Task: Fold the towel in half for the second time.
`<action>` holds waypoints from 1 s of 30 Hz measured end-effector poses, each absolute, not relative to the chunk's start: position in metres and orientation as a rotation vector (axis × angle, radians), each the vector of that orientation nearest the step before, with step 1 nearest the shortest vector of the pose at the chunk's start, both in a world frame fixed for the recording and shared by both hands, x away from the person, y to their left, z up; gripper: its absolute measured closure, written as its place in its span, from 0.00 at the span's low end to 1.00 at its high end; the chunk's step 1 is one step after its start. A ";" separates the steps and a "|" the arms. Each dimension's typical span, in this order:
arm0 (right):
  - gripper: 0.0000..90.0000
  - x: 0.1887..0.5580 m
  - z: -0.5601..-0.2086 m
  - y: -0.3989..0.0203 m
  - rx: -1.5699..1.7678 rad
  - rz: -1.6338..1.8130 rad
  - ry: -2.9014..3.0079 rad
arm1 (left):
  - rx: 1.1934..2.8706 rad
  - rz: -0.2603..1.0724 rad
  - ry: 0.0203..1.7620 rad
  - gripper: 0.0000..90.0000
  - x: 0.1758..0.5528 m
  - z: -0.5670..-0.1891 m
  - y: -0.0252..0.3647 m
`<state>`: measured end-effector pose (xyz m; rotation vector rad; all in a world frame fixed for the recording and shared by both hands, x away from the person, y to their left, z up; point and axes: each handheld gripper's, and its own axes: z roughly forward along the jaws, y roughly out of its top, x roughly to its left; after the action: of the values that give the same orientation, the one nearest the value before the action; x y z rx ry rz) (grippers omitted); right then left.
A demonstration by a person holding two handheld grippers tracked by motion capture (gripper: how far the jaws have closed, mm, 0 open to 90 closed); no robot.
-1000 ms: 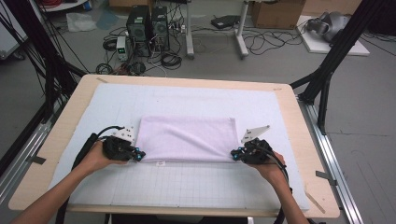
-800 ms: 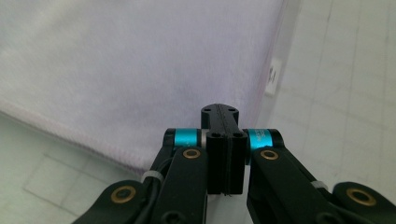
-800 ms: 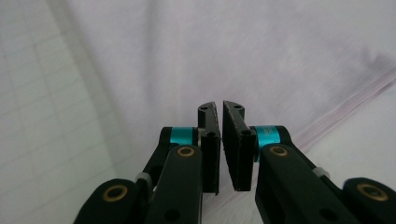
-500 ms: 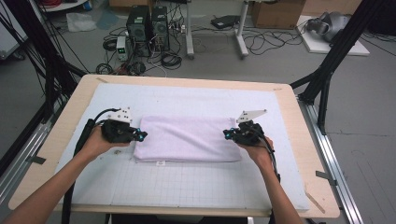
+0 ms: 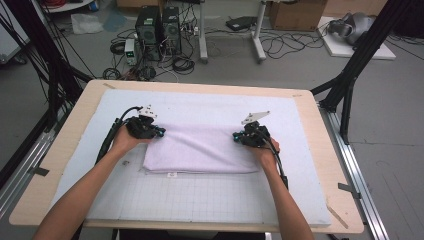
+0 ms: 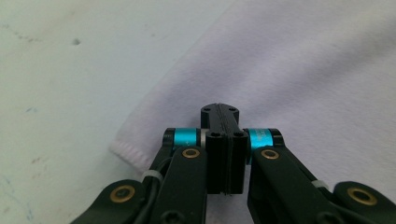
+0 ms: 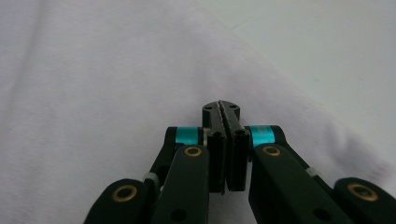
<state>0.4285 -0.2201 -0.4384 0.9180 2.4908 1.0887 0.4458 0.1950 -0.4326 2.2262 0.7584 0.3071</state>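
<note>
On the mat (image 5: 200, 105), a folded white towel (image 5: 200, 150) lies about the middle of the table (image 5: 70, 150), its long sides running from nine o'clock to three o'clock in the high view. A small label shows at its near edge, toward seven o'clock of the cloth.

At ten o'clock of the towel, the left gripper (image 5: 161, 132) sits over the far left corner, its tips pointing to three o'clock across the cloth. The left hand (image 5: 125, 142) behind it rests on the mat just beside the towel's short edge. In the left gripper view the two black jaws stand pressed together with no gap, and the left gripper (image 6: 220, 112) has towel (image 6: 303, 70) under and ahead of it; the stitched hem curls out at eight o'clock of the tips, with bare mat (image 6: 70, 70) beyond. Whether a layer of cloth is nipped between the jaws cannot be told.

At two o'clock of the towel, the right gripper (image 5: 235, 136) sits over the far right part, tips pointing to nine o'clock, with the right hand (image 5: 262, 150) lying on the cloth's right end. In the right gripper view the right gripper (image 7: 221, 106) also shows its jaws pressed together, a thin seam between them, over towel (image 7: 93, 93); mat (image 7: 336, 46) shows at two o'clock. Whether cloth is pinched there cannot be told either.
</note>
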 end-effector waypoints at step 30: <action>0.72 0.389 -0.388 -0.279 1.002 1.214 2.233 | 2.031 0.369 0.710 0.76 0.403 -0.386 0.240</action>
<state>0.3887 -0.2790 -0.3876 1.0017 2.2325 1.2139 0.4032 0.2397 -0.3865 2.0311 0.7099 0.3687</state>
